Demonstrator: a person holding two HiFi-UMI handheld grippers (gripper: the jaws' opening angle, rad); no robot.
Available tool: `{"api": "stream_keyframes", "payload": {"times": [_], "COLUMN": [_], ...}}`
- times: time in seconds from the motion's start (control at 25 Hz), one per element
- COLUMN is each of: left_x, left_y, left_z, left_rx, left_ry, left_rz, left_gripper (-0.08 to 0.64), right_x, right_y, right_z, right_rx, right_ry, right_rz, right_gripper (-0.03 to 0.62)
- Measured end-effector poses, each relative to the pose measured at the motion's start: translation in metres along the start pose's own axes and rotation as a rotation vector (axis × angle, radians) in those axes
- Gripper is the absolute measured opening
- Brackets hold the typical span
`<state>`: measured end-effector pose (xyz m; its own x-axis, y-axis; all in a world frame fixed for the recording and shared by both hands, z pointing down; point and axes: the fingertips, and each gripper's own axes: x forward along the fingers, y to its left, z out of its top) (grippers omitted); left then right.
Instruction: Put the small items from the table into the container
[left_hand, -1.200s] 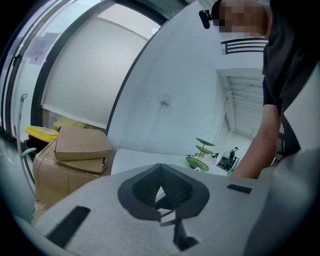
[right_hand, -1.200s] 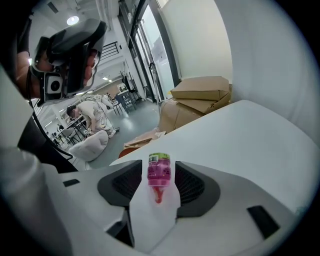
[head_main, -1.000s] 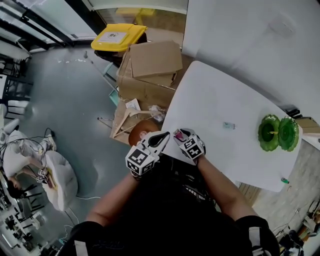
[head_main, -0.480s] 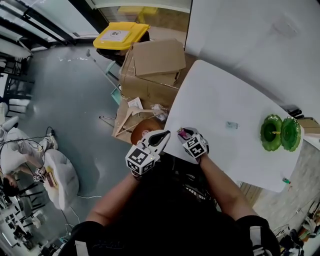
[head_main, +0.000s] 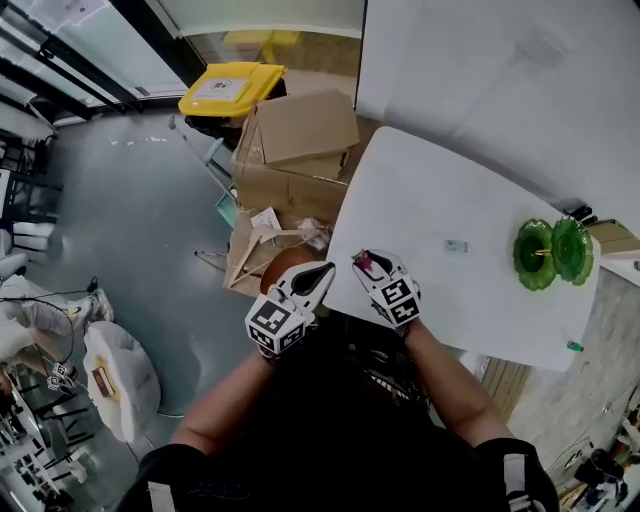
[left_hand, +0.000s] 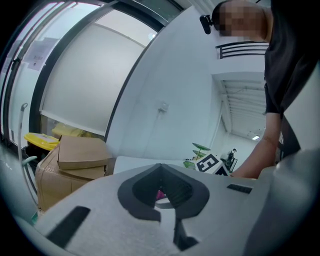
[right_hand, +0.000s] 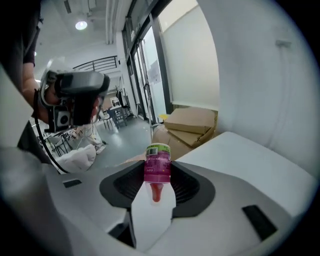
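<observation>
My right gripper (head_main: 364, 264) is shut on a small pink bottle (right_hand: 157, 169) with a green-labelled top, and holds it above the near left corner of the white table (head_main: 430, 190). That bottle (head_main: 362, 263) shows as a pink spot at the jaw tips in the head view. Just left of it, beyond the table's edge, my left gripper (head_main: 322, 272) is shut with nothing in it, its jaws (left_hand: 160, 170) meeting at a point. A brown round container (head_main: 283, 264) sits on the floor below the left gripper. One small pale item (head_main: 456, 246) lies mid-table.
Two green dishes (head_main: 545, 252) stand at the table's right end, and a small green thing (head_main: 574, 346) lies at its near right corner. Cardboard boxes (head_main: 300, 140) and a yellow-lidded bin (head_main: 225, 88) stand on the floor left of the table.
My right gripper has risen from the table's corner with the pink bottle between its jaws. The left gripper has hardly moved.
</observation>
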<state>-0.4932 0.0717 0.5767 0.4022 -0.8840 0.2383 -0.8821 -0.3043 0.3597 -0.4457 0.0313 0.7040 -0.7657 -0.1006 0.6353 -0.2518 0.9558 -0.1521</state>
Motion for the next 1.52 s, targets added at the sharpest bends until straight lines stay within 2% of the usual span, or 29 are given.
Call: {"api": "stream_keyframes", "payload": {"times": [0.16, 0.36, 0.52, 0.76, 0.96, 1.08, 1.32, 1.52], "left_x": [-0.009, -0.025, -0.038, -0.026, 0.004, 0.024, 0.073, 0.127], "left_y": [-0.011, -0.032, -0.051, -0.077, -0.124, -0.162, -0.244, -0.349], "left_z": [0.029, 0.075, 0.098, 0.1, 0.094, 0.089, 0.073, 0.054], "left_rx": [0.009, 0.02, 0.031, 0.043, 0.054, 0.069, 0.136, 0.146], "left_ry": [-0.055, -0.144, -0.187, -0.171, -0.138, -0.124, -0.087, -0.086], "left_rz": [-0.035, -0.098, -0.153, -0.23, -0.355, -0.435, -0.545, -0.604], "left_gripper": [0.006, 0.006, 0.006, 0.006, 0.006, 0.006, 0.006, 0.006], "right_x": [-0.044, -0.11, -0.14, -0.171, -0.222, -0.26, -0.344, -0.446], "right_y": [0.014, 0.043, 0.051, 0.036, 0.024, 0.009, -0.02, -0.04], "right_z": [0.058, 0.128, 0.144, 0.123, 0.094, 0.073, 0.026, -0.025], "right_rx": [0.021, -0.001, -0.009, 0.036, 0.113, 0.168, 0.202, 0.201], "right_ry": [-0.159, -0.35, -0.408, -0.413, -0.441, -0.478, -0.526, -0.56], "right_rz": [-0.029, -0.067, -0.113, -0.222, -0.337, -0.408, -0.528, -0.598], "right_gripper": [0.169, 0.169, 0.169, 0.169, 0.169, 0.169, 0.169, 0.169]}}
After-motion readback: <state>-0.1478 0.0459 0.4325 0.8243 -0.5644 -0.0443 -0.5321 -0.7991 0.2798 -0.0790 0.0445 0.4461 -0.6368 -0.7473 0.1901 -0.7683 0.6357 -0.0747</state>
